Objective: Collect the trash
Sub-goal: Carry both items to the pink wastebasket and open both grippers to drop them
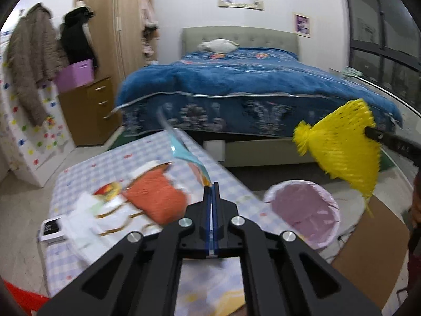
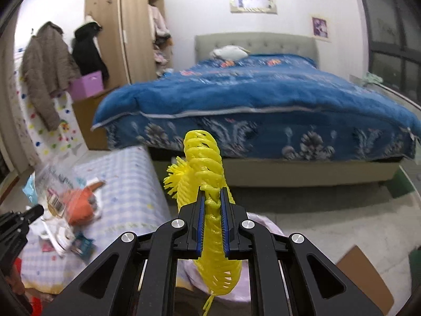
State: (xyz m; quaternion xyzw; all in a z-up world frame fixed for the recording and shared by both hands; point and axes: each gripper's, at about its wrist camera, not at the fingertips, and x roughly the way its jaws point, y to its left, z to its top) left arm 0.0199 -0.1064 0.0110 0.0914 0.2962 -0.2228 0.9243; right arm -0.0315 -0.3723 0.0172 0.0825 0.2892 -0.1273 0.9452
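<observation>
Aloft over a pink-lined waste bin [image 1: 302, 210], a yellow foam fruit net [image 2: 210, 184] sits clamped between the right gripper [image 2: 212, 197] pads. Beside it, the left gripper [image 1: 212, 192], fully closed, pinches a clear plastic wrapper [image 1: 184, 150] above a checkered table [image 1: 86, 168] strewn with orange netting [image 1: 155, 197] and packaging. A blue-quilted bed [image 2: 263, 92] fills the background.

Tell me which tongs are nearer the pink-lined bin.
Right. The right tongs, shut on the yellow foam net, hang directly over the pink-lined bin. The left tongs, gripping a thin wrapper, are over the table beside it.
</observation>
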